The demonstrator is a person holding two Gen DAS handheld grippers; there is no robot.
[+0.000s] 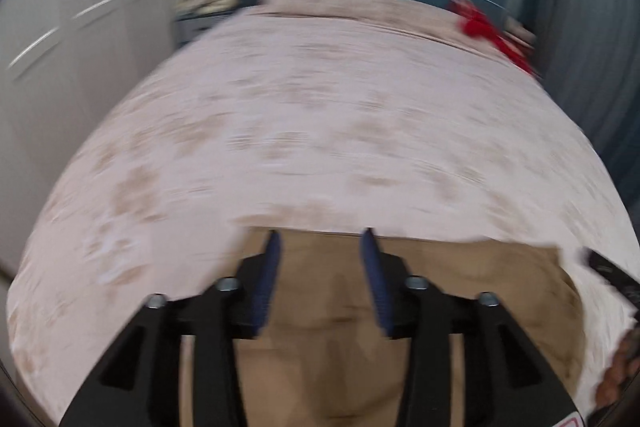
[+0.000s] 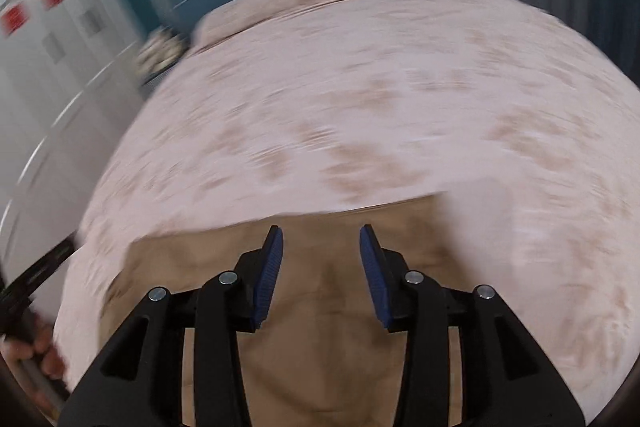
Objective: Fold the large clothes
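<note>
Tan garment [image 1: 328,307] lay spread flat at the near edge of the bed [image 1: 320,127], probably ready for folding. Left gripper [image 1: 320,247] and right gripper [image 2: 320,243] both hung over it, jaws spread, holding nothing.

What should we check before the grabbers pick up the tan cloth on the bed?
1. Left gripper open: ok, its blue pads are spread apart.
2. Right gripper open: ok, same wide gap.
3. Tan cloth garment under both grippers: ok, it lies on the pink flowered bedspread.
4. Garment lying flat: cannot tell, the pictures are blurred, though creases show near the middle.
5. Far edge reachable: ok, it sits just past the fingertips.
6. Red fabric item out of the way: ok, far across the bed.
</note>
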